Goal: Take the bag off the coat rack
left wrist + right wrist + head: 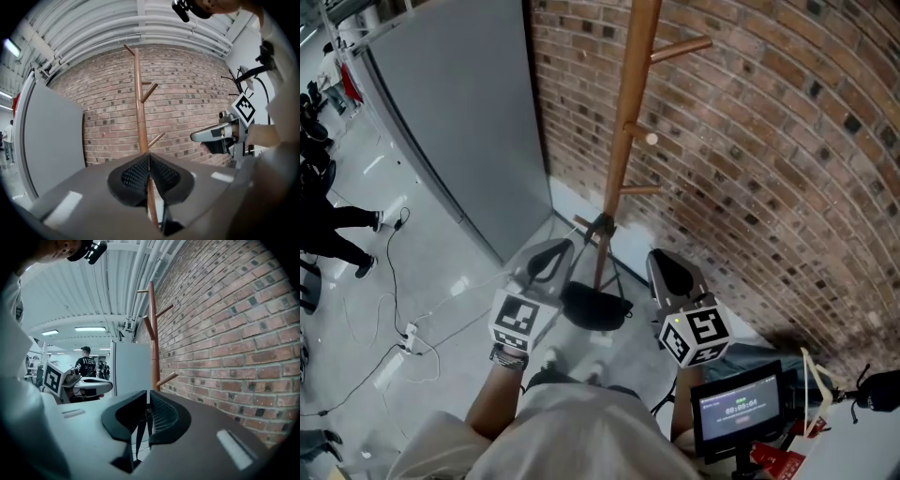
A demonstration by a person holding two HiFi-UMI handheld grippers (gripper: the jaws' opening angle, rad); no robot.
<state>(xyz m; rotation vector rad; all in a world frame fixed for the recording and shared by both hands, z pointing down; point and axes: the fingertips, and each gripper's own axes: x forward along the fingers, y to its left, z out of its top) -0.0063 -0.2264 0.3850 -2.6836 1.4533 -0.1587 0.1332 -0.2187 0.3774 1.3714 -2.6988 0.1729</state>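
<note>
While the left gripper (149,161) has its jaws pressed fully together on nothing, the right gripper (146,399) has its jaws parted by only a thin slit. The dark straps (139,432) show through that slit, but they look to lie beyond the pads, so I judge the right gripper empty too. Both grippers point roughly level at the coat rack (623,141), 1 on each side of its pole.

The bag (595,307) is not yet held. It hangs low on the rack, between the 2 grippers and a little beyond their tips. Its straps run up to a short low peg (583,225) that slants upward, and the brick wall (750,141) is close behind.

The black body of the bag looks wider than it is tall, so its long axis lies across, from 1 gripper toward the other. Its strap end points up at the peg and its belly points down at the floor.

To do the step well, open 1 gripper wide, bring it to the straps just under the peg and close firmly on them. Then lift along the peg's slant, up and away from the pole, not straight back. The soft body will likely swing and sag once free, so the other gripper could steady it from below.
</note>
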